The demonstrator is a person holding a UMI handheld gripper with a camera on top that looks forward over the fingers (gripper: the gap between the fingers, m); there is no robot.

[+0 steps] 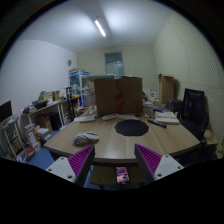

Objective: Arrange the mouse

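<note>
- Resting on the wooden table (110, 150), the mouse (86, 138) lies ahead of the gripper (113, 160) and off toward its left finger, well apart from both fingers.
- Mouse appearance: a low, rounded, light grey body, lying flat on the table top; finer detail such as buttons or a cable cannot be made out.
- Jaws stand open, with a wide gap between the two magenta pads (82, 157); nothing is held between them.
- A round dark mouse mat (131, 127) lies flat on the table beyond the fingers, to the right of the mouse and apart from it.
- A large cardboard box (118, 95) stands upright at the far side of the table, behind both mouse and mat.
- A small pink-and-dark object (122, 175) sits below the near table edge, between the fingers; its identity cannot be determined.
- A dark chair (193, 110) stands at the right side of the table.
- Cluttered shelving (77, 88) occupies the left of the room.
</note>
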